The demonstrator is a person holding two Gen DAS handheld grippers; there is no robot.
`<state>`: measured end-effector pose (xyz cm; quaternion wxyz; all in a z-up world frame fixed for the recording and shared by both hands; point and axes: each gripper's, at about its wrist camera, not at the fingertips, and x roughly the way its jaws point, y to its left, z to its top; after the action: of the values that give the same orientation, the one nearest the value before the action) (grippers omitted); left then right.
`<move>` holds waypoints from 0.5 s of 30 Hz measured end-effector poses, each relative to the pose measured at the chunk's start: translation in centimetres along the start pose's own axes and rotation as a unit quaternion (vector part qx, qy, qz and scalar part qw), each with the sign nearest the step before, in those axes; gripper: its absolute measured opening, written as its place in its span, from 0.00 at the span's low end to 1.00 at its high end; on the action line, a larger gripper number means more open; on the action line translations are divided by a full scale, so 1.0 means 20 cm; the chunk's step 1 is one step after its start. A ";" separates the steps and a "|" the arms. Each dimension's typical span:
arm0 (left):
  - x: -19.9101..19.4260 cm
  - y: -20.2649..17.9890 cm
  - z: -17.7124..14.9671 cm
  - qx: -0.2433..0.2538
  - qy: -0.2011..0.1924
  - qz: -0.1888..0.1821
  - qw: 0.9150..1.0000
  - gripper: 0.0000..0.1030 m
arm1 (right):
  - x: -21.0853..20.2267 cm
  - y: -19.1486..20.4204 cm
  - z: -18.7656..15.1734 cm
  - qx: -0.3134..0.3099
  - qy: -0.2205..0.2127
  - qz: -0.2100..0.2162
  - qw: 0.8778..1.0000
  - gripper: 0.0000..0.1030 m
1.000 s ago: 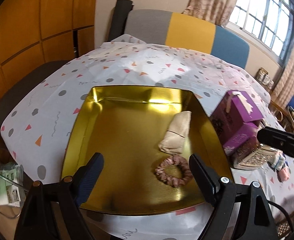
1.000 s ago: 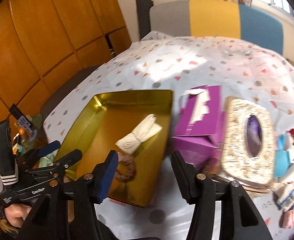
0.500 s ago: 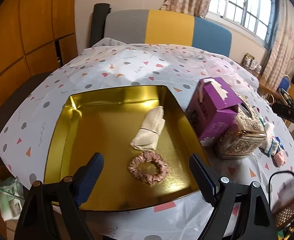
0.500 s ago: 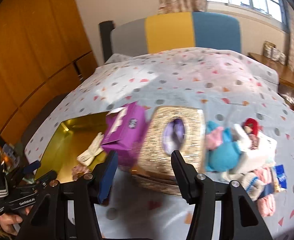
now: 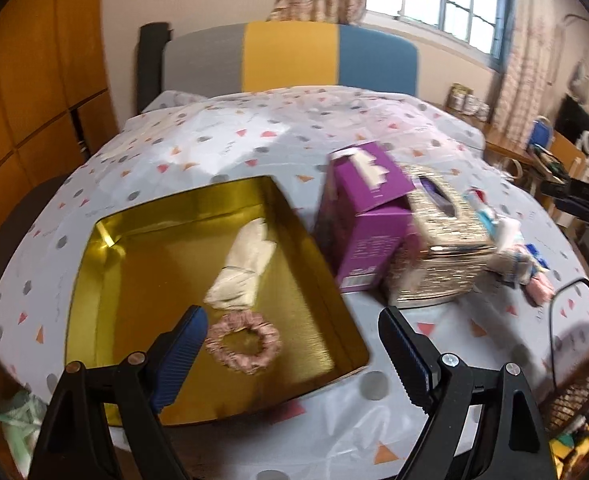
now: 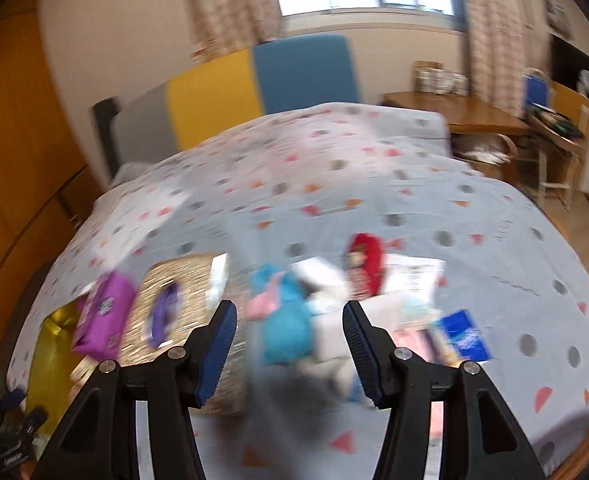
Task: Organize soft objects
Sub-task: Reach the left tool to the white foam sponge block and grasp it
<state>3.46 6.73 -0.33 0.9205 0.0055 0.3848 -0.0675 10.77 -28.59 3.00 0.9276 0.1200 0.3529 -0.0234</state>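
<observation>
Several soft items [image 6: 294,320], heaped on the tablecloth [image 6: 374,200], are framed just ahead of the right gripper [image 6: 290,344], nearer than the left gripper [image 5: 294,344]; both sets of jaws are spread, nothing grasped.

Right gripper [image 6: 290,344]: jaws parted, nothing between them.
Beyond fingertips: blurred heap of soft items [image 6: 334,312], turquoise piece [image 6: 286,332] nearest.
Left of the gripper: glittery tissue box [image 6: 182,304], purple box [image 6: 102,316], gold tray [image 6: 50,344].
Underneath: patterned tablecloth [image 6: 374,200].
</observation>
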 end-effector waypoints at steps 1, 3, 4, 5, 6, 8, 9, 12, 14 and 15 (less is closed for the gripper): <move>-0.01 -0.02 0.01 0.008 -0.005 -0.010 1.000 0.85 | 0.00 -0.04 0.01 0.008 -0.004 -0.011 1.000 0.54; -0.06 -0.09 0.05 0.031 -0.020 -0.034 0.999 0.85 | 0.03 -0.16 0.02 0.032 -0.009 -0.044 0.999 0.54; -0.07 -0.12 0.06 0.040 -0.024 -0.042 0.998 0.85 | 0.04 -0.22 0.02 0.043 -0.010 -0.057 0.997 0.54; -0.08 -0.16 0.09 0.054 -0.027 -0.055 0.997 0.85 | 0.06 -0.28 0.02 0.053 -0.012 -0.069 0.996 0.54; -0.08 -0.19 0.11 0.062 -0.029 -0.061 0.996 0.85 | 0.08 -0.35 0.01 0.068 -0.010 -0.086 0.994 0.54; -0.09 -0.28 0.16 0.085 -0.037 -0.070 0.993 0.85 | 0.10 -0.45 -0.01 0.095 -0.006 -0.099 0.991 0.54; -0.09 -0.32 0.19 0.096 -0.039 -0.074 0.992 0.85 | 0.11 -0.50 -0.03 0.113 -0.006 -0.103 0.988 0.54; -0.05 -0.43 0.27 0.118 -0.031 -0.097 0.988 0.85 | 0.14 -0.62 -0.10 0.166 0.012 -0.104 0.981 0.54; -0.04 -0.51 0.31 0.140 -0.028 -0.109 0.984 0.84 | 0.13 -0.68 -0.10 0.195 0.003 -0.084 0.977 0.54; -0.02 -0.56 0.32 0.149 -0.024 -0.115 0.982 0.82 | 0.12 -0.69 -0.11 0.199 0.002 -0.092 0.976 0.54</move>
<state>6.31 -4.73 4.96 0.9044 0.0968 0.3464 -0.2296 9.45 -41.34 -3.00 0.8784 0.2688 0.3527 -0.1780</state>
